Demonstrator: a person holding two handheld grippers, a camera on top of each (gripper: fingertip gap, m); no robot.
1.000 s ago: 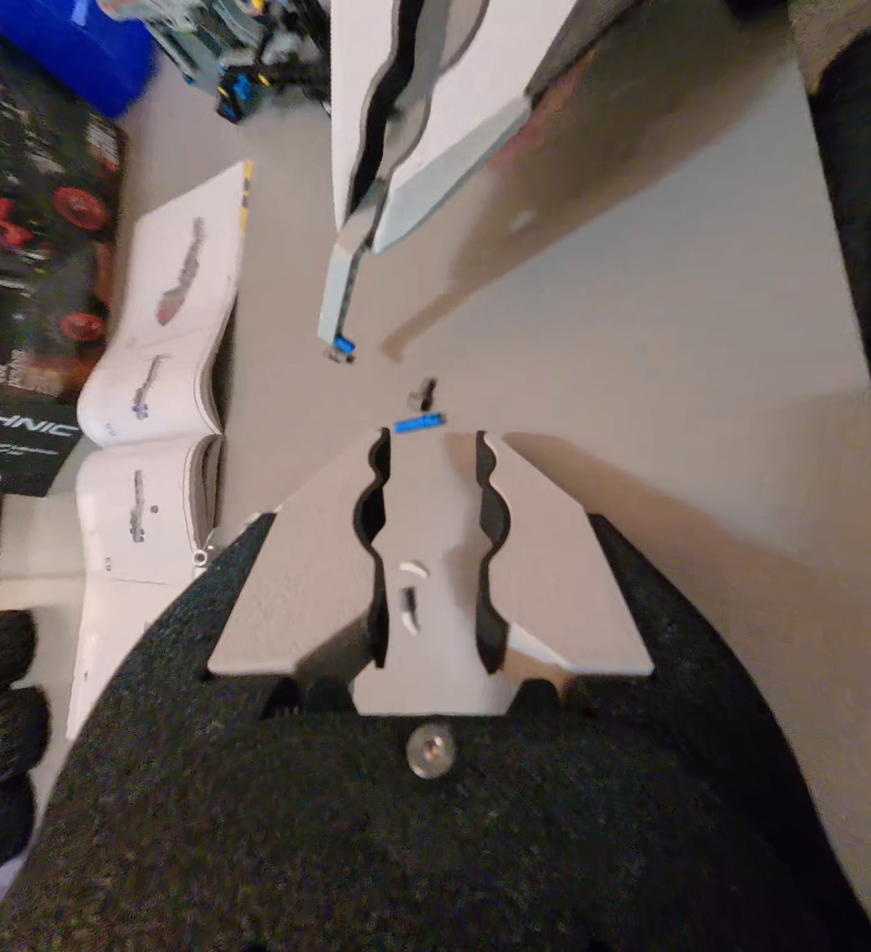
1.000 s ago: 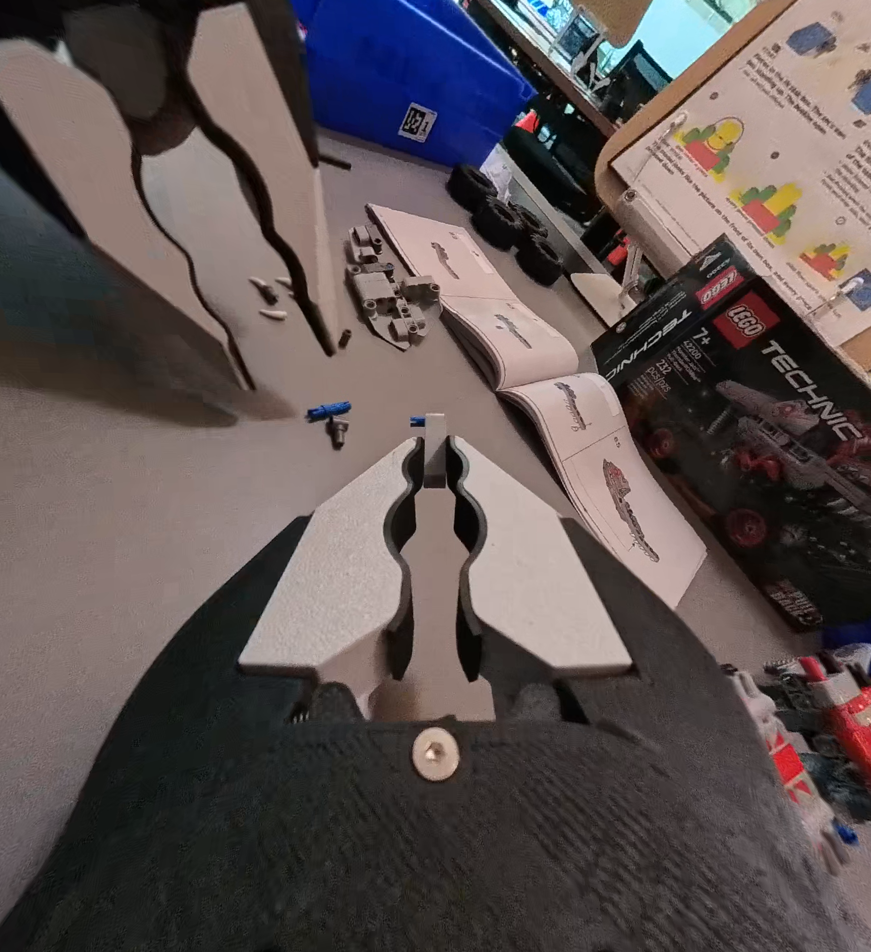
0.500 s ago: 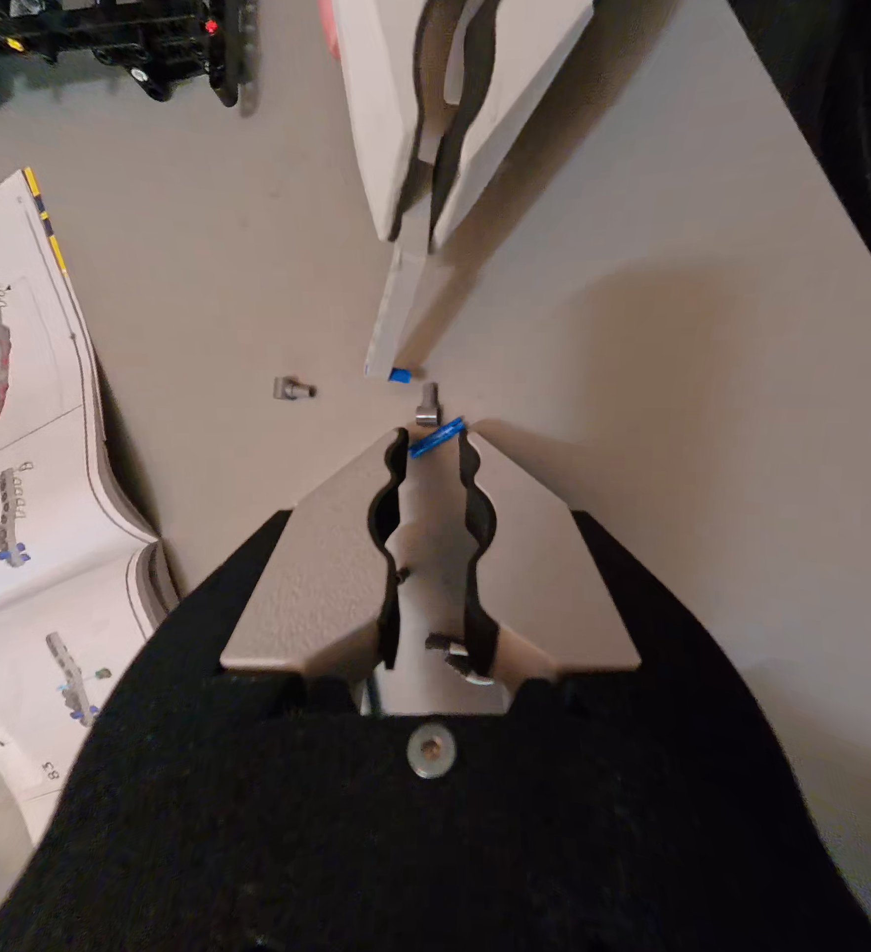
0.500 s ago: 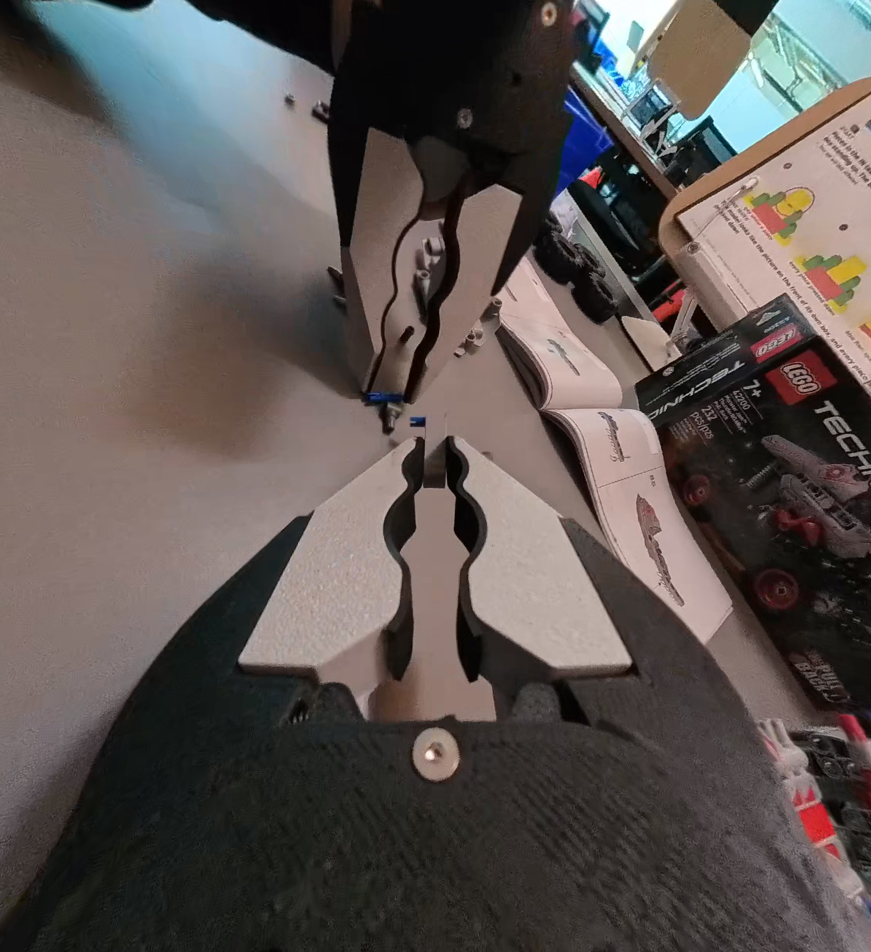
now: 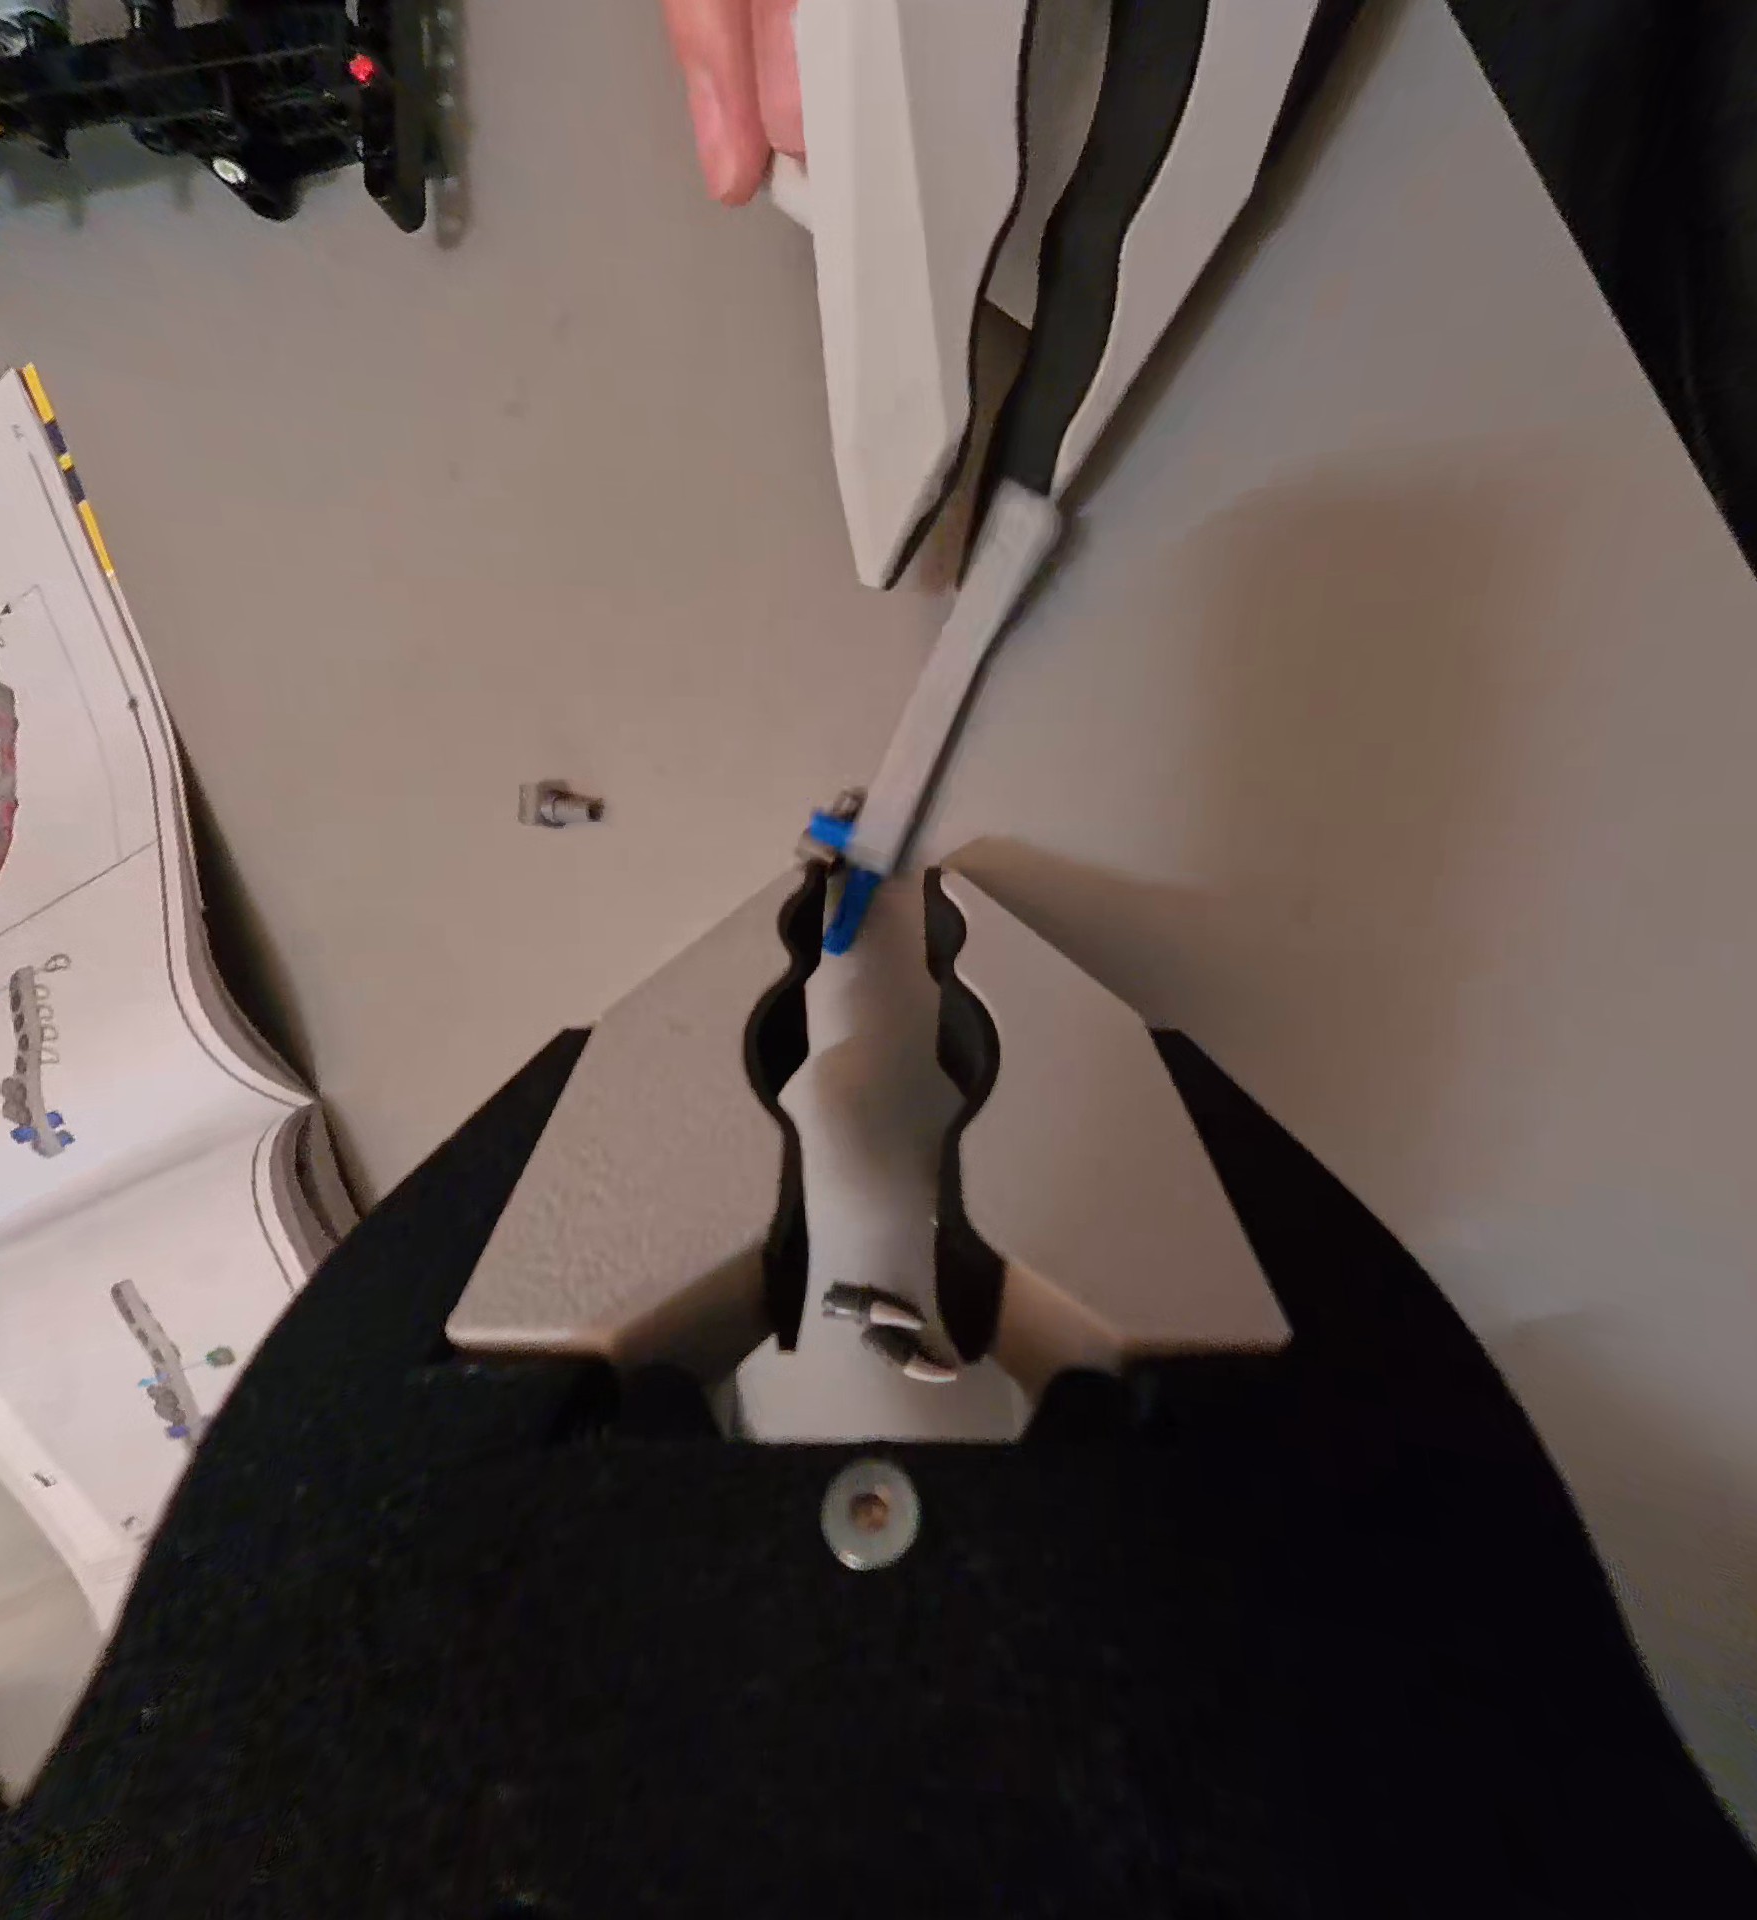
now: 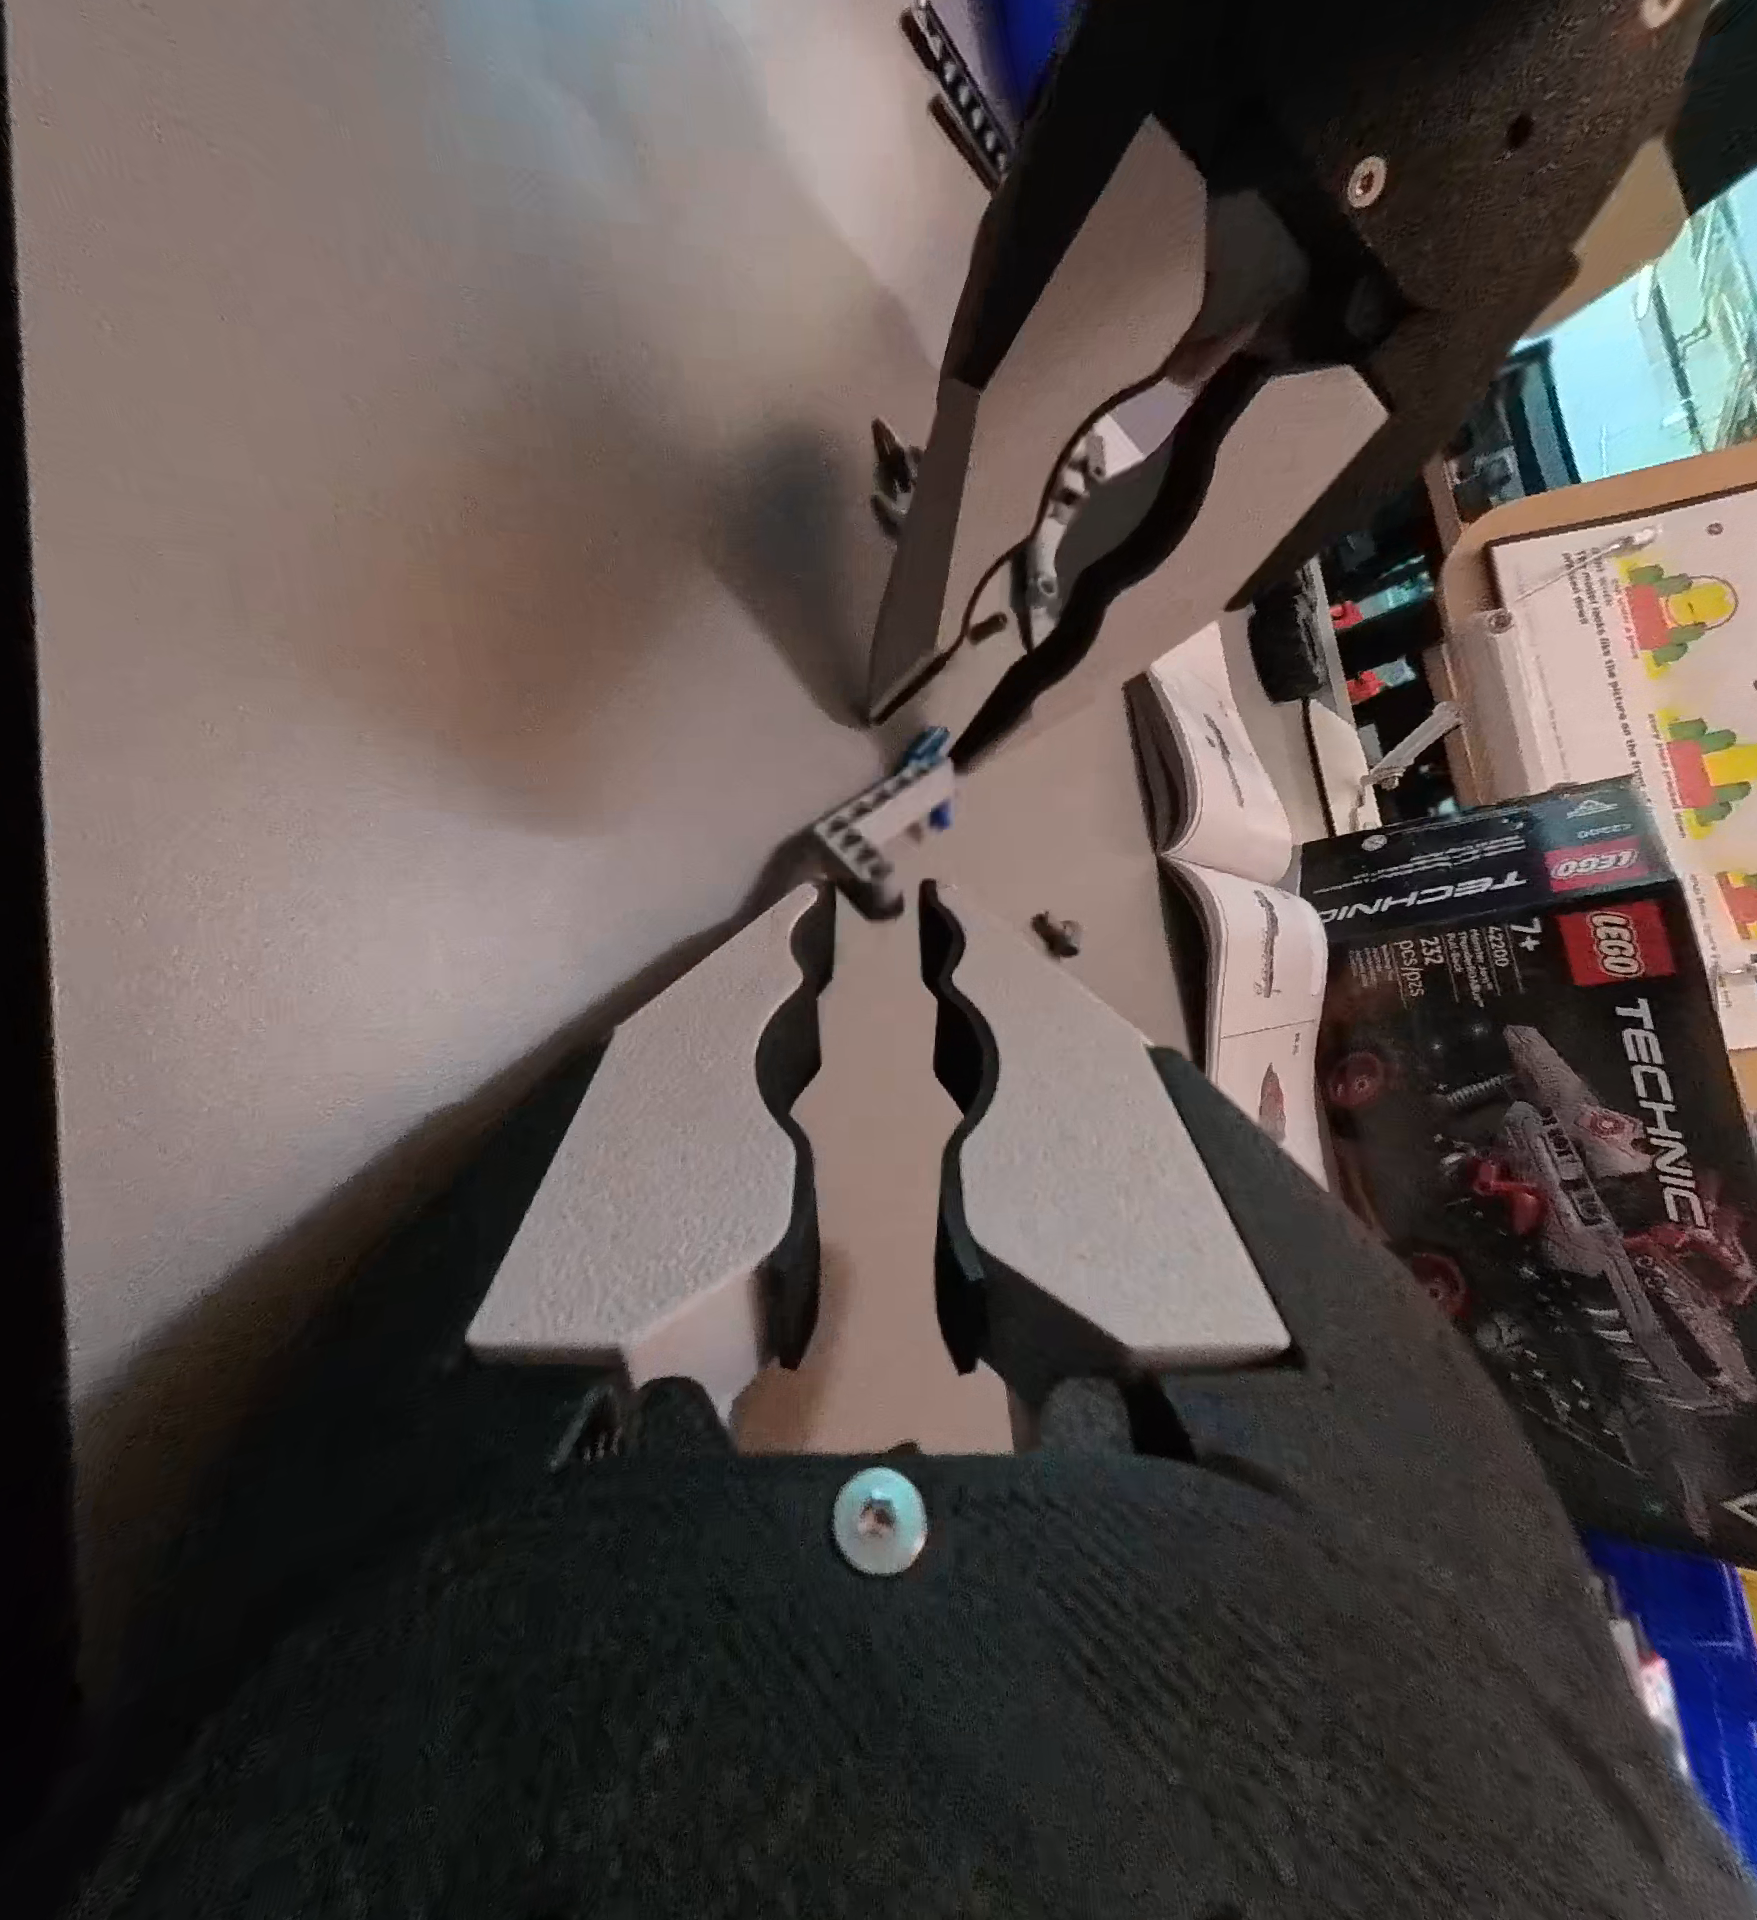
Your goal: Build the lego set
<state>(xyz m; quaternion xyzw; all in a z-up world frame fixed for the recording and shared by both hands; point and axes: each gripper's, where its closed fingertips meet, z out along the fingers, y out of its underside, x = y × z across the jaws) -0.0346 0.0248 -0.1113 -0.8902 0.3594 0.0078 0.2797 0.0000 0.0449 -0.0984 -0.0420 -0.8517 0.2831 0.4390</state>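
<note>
**A:** What have you got at the tips?

**B:** My right hand-held gripper [image 6: 869, 894] is clenched on one end of a grey beam [image 5: 941, 717] and holds it slanted just above the table [image 5: 541, 468], not far from its edge. My left hand-held gripper [image 5: 872, 883] meets the beam's free end. A blue pin [image 5: 846, 920] lies against one of its fingers, but I cannot tell whether it is pinched.

**A:** How will the parts handle?

**B:** I'd judge them light, rigid and slick. The pin is tiny and could pop out sideways, so I'd grip it across its middle and keep it square to the hole. The beam should be held by its flat sides.

**A:** Anything nearby?

**B:** A loose grey pin [image 5: 557, 805], and further out the open booklet [image 5: 22, 935].
</note>
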